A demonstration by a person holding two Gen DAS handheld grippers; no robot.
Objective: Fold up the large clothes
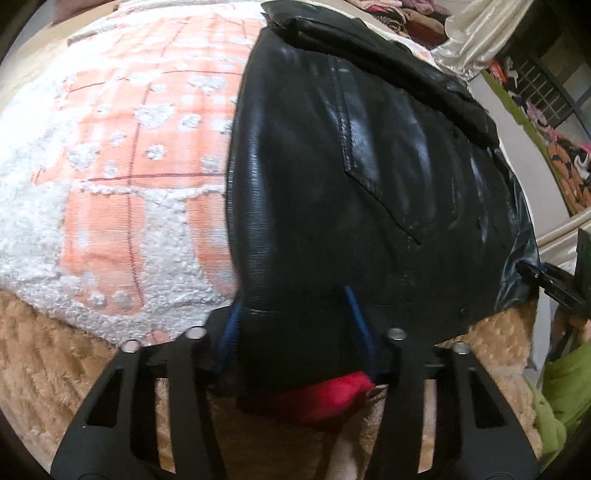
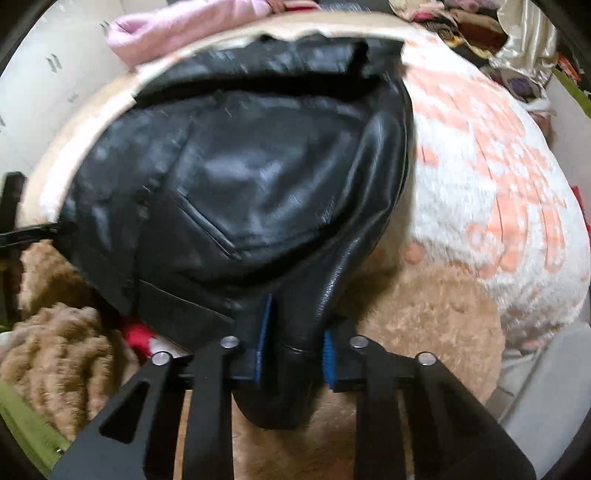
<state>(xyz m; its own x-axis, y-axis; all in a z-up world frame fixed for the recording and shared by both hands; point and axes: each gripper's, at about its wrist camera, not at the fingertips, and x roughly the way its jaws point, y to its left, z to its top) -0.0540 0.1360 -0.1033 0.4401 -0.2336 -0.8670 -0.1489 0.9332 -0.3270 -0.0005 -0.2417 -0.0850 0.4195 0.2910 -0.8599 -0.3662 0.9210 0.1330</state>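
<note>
In the left wrist view, a bed is seen covered by a white and peach tufted blanket (image 1: 122, 166) with heart shapes, laid over a tan fuzzy throw (image 1: 48, 354) at the near edge. A black leather jacket (image 1: 362, 177) is spread across the right half of the blanket, its collar end folded over at the far side. The jacket's near hem is gripped between the blue-padded fingers of the left gripper (image 1: 295, 325), and a patch of red lining (image 1: 332, 395) is exposed just below the hold. At the right edge, the right gripper (image 1: 554, 280) is seen touching the jacket's corner, next to a green sleeve (image 1: 561, 384). Cream satin fabric (image 1: 469, 40) and heaped clothes are visible behind the bed, with a dark grid-fronted unit (image 1: 546, 88) at the right.

In the right wrist view, the same jacket (image 2: 251, 177) is seen from the other side, lying on the left part of the bed, with the blanket (image 2: 491, 192) to its right and the tan throw (image 2: 424, 314) under the near edge. A bunched fold of leather is clamped between the fingers of the right gripper (image 2: 295, 339) and hangs below them. Shown only here are a pink garment (image 2: 166, 26) beyond the jacket and a pale wall at the left. The left gripper (image 2: 22, 232) is partly seen at the left edge, against the jacket.
</note>
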